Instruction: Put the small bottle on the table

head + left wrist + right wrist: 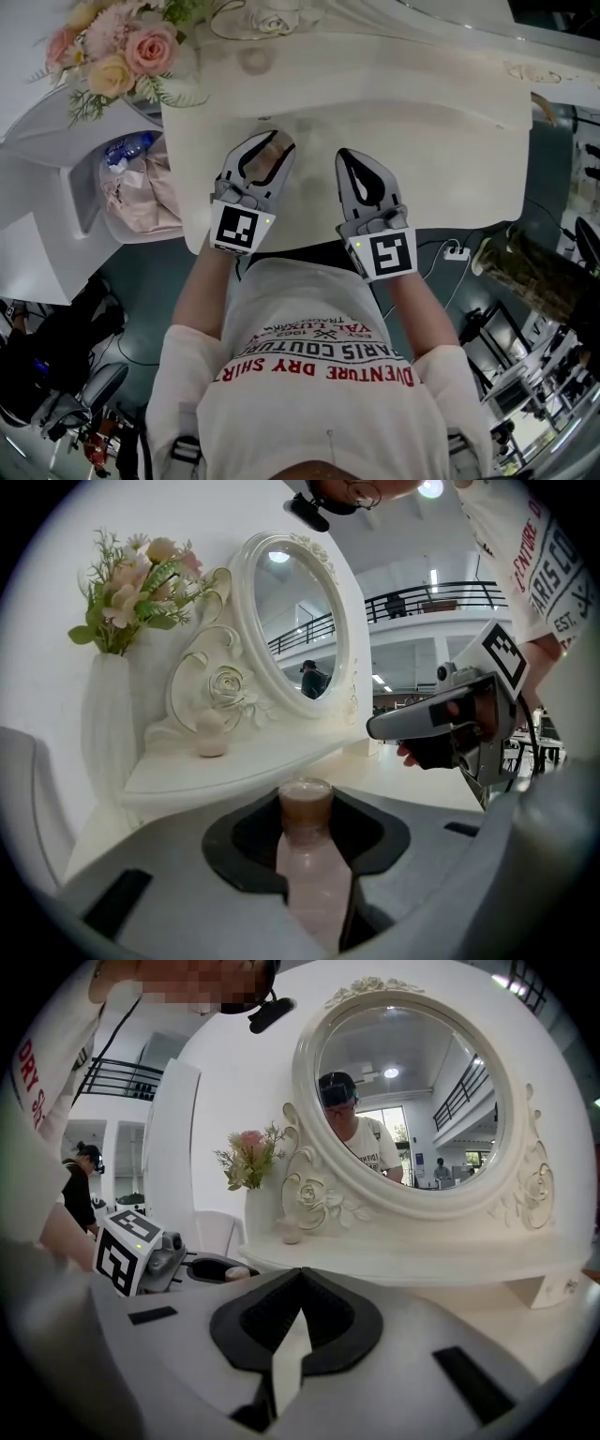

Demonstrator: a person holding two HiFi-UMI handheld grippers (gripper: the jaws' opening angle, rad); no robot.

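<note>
The left gripper (268, 144) grips the bottle (314, 874) by its body, cap forward, over the table (441, 131) in front of the mirror (295, 621); the right gripper (298, 1279) is closed on nothing. The bottle looks light, stiff and smooth, probably slippery, so a mid-body hold suits. The tabletop before the mirror is bare, its near edge close below the grippers.
</note>
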